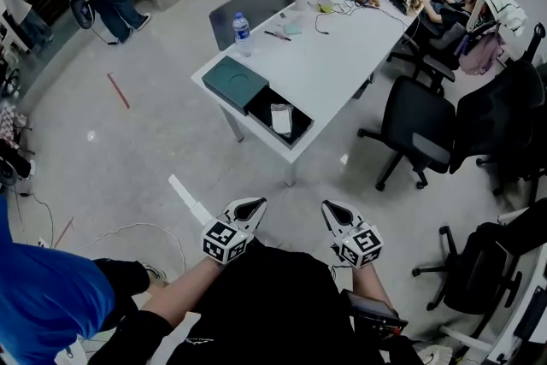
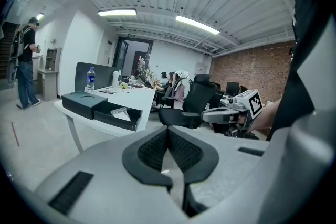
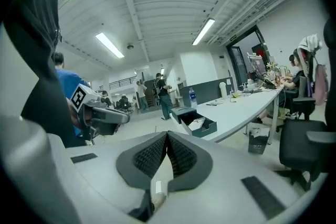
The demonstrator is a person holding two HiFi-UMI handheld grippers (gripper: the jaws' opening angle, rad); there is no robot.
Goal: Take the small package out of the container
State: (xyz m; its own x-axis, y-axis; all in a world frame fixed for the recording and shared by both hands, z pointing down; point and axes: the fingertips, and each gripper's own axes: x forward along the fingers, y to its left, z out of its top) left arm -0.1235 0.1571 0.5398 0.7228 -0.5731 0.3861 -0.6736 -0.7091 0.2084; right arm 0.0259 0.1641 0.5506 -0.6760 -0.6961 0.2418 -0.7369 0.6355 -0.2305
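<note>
Small white package point(image 1: 280, 117) lies inside dark open rectangular container point(image 1: 301, 132) on white worktop point(image 1: 333, 64), approx 12 o'clock from both grippers, well apart. Left gripper point(image 1: 250, 206) & right gripper point(image 1: 332, 208) clenched, nothing btwn jaws. Dark green square lid point(image 1: 235, 81) sits at container's 10 o'clock, touching it.

My left claw point(image 1: 249, 206), grey-white plastic with black ribbed pads and a square-marker cube behind them, hung low in front of my body. Its jaws were pressed together with nothing between them. My right claw point(image 1: 334, 209), of the same make, was level with it and a little apart, its jaws likewise closed and empty. Both pointed forward and slightly downward. My bare left forearm point(image 1: 173, 293) stretched out behind its claw.
</note>
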